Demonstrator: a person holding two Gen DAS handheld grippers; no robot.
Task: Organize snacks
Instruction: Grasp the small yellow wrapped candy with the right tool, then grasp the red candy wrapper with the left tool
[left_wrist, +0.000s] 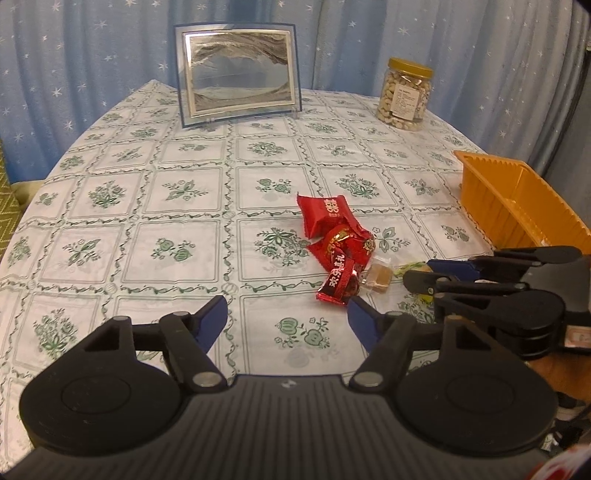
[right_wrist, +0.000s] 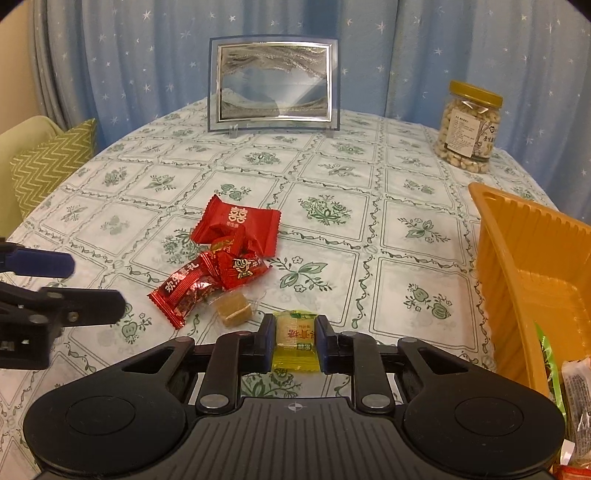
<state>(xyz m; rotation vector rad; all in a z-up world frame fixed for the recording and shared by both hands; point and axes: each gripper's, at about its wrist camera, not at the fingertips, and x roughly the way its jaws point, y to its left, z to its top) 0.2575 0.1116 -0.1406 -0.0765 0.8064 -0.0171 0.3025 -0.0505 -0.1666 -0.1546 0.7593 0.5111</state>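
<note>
- Snacks: orange tray (right_wrist: 517, 266) at right edge of floral tablecloth (right_wrist: 332, 184), packets already lying in its near end; loose pile of red packets (right_wrist: 229, 254) mid-table, well apart from tray.
- Nut jar (right_wrist: 469, 129) and framed sand picture (right_wrist: 273, 85) upright at far side, clear of the work; likely no hazard.
- Tray wall tall and ribbed; risk of clipping it on the carry and nudging the tray toward table edge.
- Red packets overlapping, glossy; risk of dragging two at once or scattering the heap.
- Left gripper (left_wrist: 286, 325) spread apart, nothing between pads, right fingertip just beside lowest red packet (left_wrist: 338, 282); risk of closing on a wrapper corner only and slipping off.
- Both tools near each other over the same pile; risk of collision.
- Right gripper (right_wrist: 295, 341) clenched on yellow candy (right_wrist: 295, 339), packet lying flat on cloth; thin wrapper may slide out on lifting.
- Clear-wrapped brown cube (right_wrist: 232, 308) just beside yellow candy; may get knocked.
</note>
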